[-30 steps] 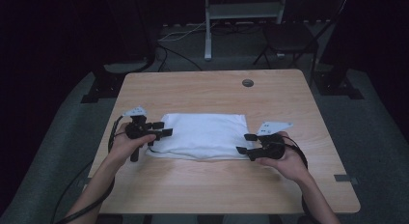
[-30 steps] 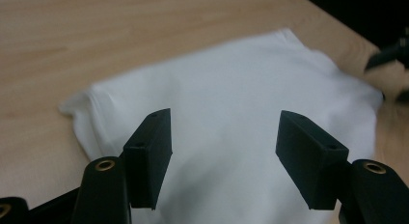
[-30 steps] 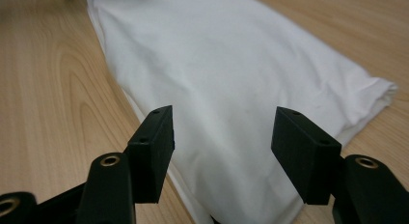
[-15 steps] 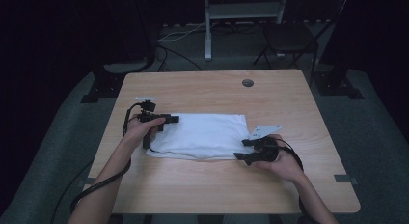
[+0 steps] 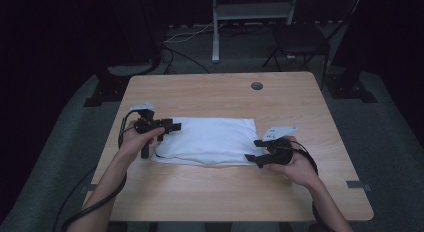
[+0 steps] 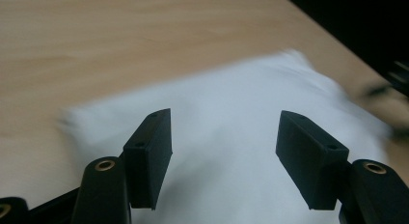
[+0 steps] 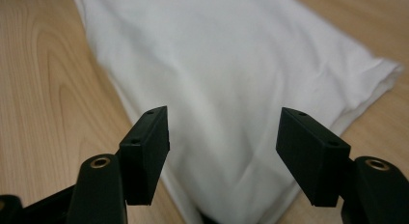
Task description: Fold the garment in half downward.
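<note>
A white folded cloth (image 5: 210,141) lies flat in the middle of the wooden table (image 5: 225,94). My left gripper (image 5: 172,127) hovers at the cloth's far left corner, pointing right. In the left gripper view, its jaws (image 6: 224,137) stand open over the blurred cloth (image 6: 226,84). My right gripper (image 5: 251,149) sits at the cloth's near right corner, pointing left. The right gripper view has the open jaws (image 7: 224,137) spread over the end of the cloth (image 7: 217,55). These jaws have just been opening a little, and no fabric is pinched between them.
A round cable hole (image 5: 257,85) is set in the far part of the tabletop. A folding chair (image 5: 305,37) and a metal stand (image 5: 216,32) with floor cables are beyond the table. A dark tape mark (image 5: 357,184) is near the right edge.
My left gripper has shifted away from me and slightly right, from the cloth's left edge to its far left corner. The right gripper has stayed in place, with its jaws a bit wider.
</note>
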A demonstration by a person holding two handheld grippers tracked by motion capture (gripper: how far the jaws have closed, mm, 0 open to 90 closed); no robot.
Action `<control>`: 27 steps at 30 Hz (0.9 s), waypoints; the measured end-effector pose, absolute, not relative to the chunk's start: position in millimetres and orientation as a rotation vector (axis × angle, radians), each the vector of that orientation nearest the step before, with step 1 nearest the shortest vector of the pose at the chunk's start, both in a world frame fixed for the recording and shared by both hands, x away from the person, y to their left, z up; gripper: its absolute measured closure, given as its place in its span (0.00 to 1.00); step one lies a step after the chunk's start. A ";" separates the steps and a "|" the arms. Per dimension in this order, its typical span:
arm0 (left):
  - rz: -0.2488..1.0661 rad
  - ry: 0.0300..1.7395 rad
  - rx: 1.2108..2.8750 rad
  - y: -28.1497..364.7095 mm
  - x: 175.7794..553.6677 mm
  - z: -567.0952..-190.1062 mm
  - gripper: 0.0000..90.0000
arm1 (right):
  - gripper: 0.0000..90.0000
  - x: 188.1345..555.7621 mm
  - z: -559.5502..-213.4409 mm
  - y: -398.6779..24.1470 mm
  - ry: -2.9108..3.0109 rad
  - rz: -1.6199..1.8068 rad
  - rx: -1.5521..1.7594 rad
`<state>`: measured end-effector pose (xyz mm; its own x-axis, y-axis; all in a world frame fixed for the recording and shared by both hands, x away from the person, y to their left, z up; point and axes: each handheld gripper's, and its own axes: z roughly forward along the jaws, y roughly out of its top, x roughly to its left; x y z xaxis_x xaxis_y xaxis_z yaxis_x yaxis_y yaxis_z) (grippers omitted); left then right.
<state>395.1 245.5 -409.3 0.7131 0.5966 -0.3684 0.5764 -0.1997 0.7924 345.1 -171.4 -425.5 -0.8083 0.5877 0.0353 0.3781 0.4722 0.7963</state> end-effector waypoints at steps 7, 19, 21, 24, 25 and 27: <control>-0.045 0.861 2.037 250.5 363.7 -422.5 0.42 | 0.36 343.6 -441.5 -160.6 2.571 1.180 0.838; 0.037 0.907 2.057 269.6 353.6 -432.0 0.42 | 0.36 340.5 -438.5 -171.0 2.563 1.148 0.879; 0.077 0.881 2.035 268.1 351.6 -426.1 0.42 | 0.35 340.7 -433.8 -171.0 2.531 1.181 0.876; 0.081 0.874 1.945 252.8 353.9 -418.9 0.40 | 0.34 345.6 -424.8 -163.1 2.427 1.234 0.909; 0.095 0.890 1.931 245.2 355.8 -417.6 0.40 | 0.34 348.7 -423.8 -157.3 2.413 1.206 0.903; 0.128 0.887 1.939 234.4 358.8 -417.0 0.40 | 0.34 352.0 -423.7 -150.2 2.406 1.175 0.903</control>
